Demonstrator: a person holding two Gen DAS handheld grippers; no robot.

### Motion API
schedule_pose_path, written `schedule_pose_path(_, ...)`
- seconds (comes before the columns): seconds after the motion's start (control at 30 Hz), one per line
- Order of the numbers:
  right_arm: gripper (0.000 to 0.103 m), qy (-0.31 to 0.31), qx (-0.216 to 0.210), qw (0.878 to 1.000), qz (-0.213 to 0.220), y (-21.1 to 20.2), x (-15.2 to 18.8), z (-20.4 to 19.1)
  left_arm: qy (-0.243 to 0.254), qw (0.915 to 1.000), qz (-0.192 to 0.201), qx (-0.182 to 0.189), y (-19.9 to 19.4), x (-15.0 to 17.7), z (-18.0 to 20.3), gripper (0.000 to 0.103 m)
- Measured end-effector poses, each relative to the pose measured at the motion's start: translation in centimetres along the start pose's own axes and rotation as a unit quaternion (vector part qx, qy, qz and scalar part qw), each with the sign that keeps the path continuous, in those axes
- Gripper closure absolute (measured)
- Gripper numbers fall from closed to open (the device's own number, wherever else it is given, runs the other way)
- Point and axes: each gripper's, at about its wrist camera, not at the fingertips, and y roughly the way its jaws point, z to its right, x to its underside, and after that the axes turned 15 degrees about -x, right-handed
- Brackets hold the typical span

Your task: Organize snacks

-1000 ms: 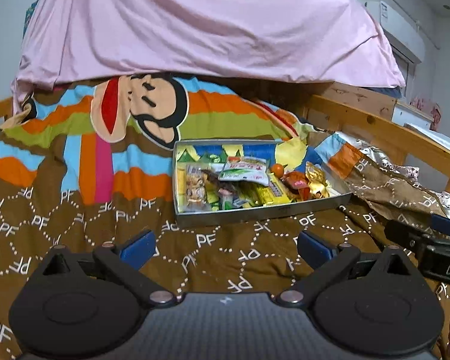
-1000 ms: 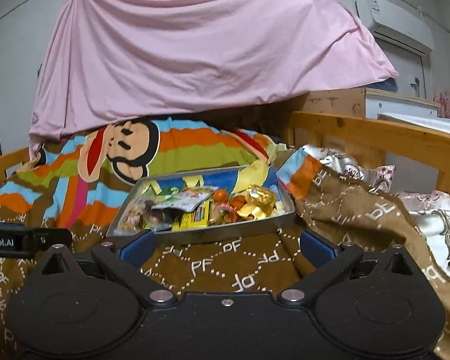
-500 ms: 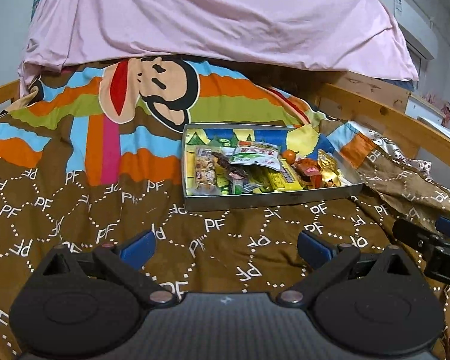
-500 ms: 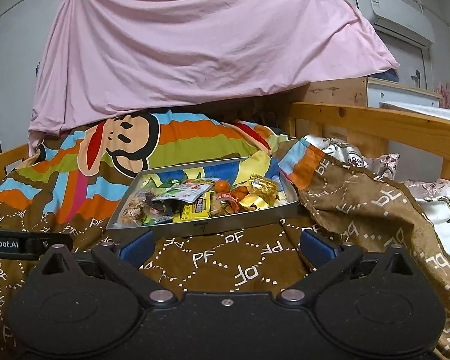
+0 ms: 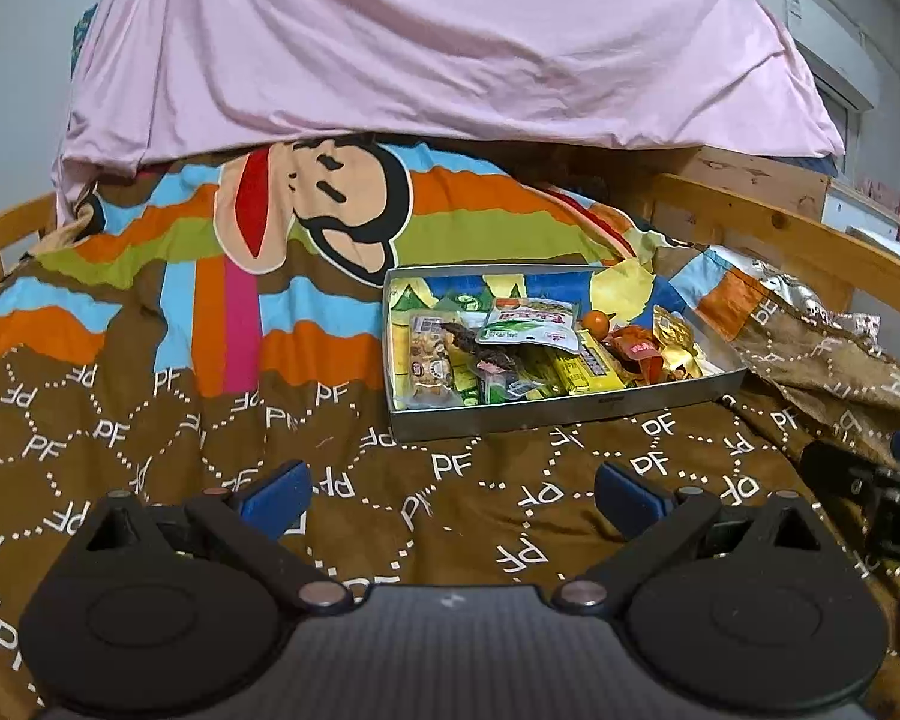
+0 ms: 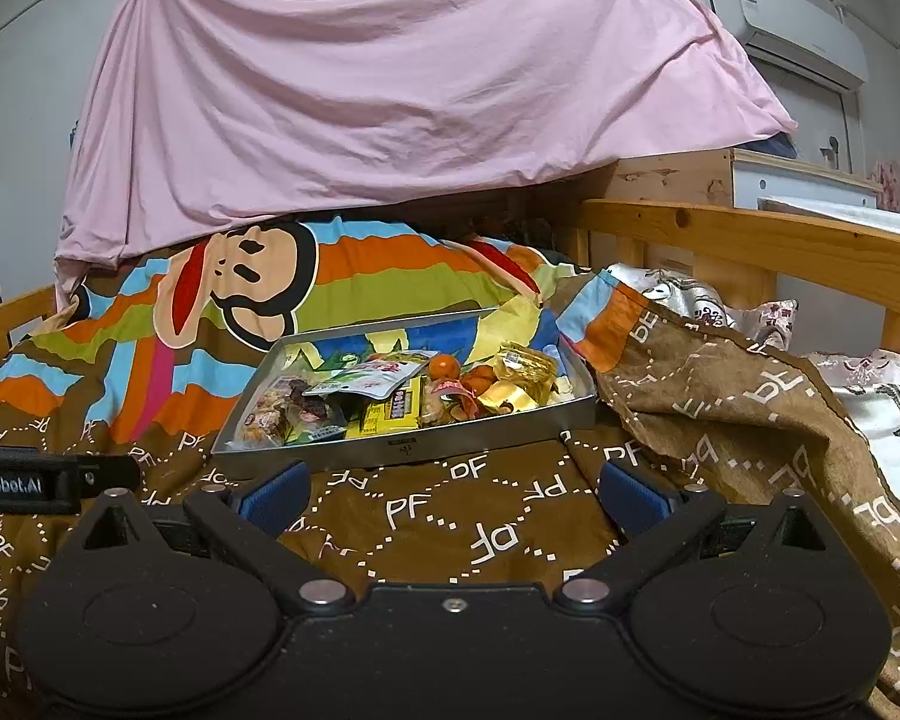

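A shallow grey metal tray [image 5: 546, 413] [image 6: 402, 443] lies on the brown patterned blanket, filled with several wrapped snacks: a white and green pouch [image 5: 525, 324] [image 6: 366, 377], yellow bars [image 5: 588, 367] [image 6: 393, 411], a small orange fruit [image 5: 597, 320] [image 6: 444, 366] and gold wrappers [image 5: 678, 342] [image 6: 519, 381]. My left gripper [image 5: 453, 495] is open and empty, hovering over the blanket short of the tray, which sits ahead and to the right. My right gripper [image 6: 453, 492] is open and empty, close to the tray's near wall.
A bright striped cartoon monkey quilt [image 5: 306, 210] rises behind the tray. A pink sheet [image 6: 390, 90] hangs over the back. Wooden bed rails [image 6: 750, 240] run along the right. A folded blanket edge [image 6: 720, 384] lies right of the tray.
Both grippers have lifted and tipped downward slightly, so the tray sits lower and a little nearer in each view. In the left view it has shifted to the right. The fingers stayed open.
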Motion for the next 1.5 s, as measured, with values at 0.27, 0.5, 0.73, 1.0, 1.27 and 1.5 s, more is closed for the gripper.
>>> schedule_pose_path(0.27, 0.001, 0.001, 0.004, 1.0, -0.011, 0.7, 0.9, 0.7, 0.036, 0.9992, -0.008, -0.012, 1.5, 1.4, 1.7, 0.001)
schedule_pose_path(0.5, 0.001, 0.014, 0.003, 0.999, -0.039, 2.7, 2.1, 1.3, 0.029, 0.9991, -0.03, -0.004, 2.5, 2.8, 1.9, 0.001)
schedule_pose_path(0.73, 0.001, 0.008, 0.005, 0.998, -0.057, 3.5, 2.7, 1.2, 0.032, 0.9987, -0.041, 0.001, 2.9, 3.2, 2.0, 0.001)
schedule_pose_path(1.0, 0.001, 0.001, 0.007, 0.998, -0.057, 3.2, 2.7, 1.0, 0.022, 0.9988, -0.043, -0.004, 2.7, 3.3, 1.4, 0.001)
schedule_pose_path(1.27, 0.001, -0.003, 0.006, 0.999, -0.052, 3.1, 2.7, 1.0, 0.02, 0.999, -0.04, 0.001, 2.7, 3.2, 1.5, 0.001)
schedule_pose_path(1.5, 0.001, -0.002, 0.011, 0.999, -0.053, 3.2, 2.8, 1.0, 0.022, 0.9987, -0.046, 0.0, 2.8, 3.3, 1.4, 0.001)
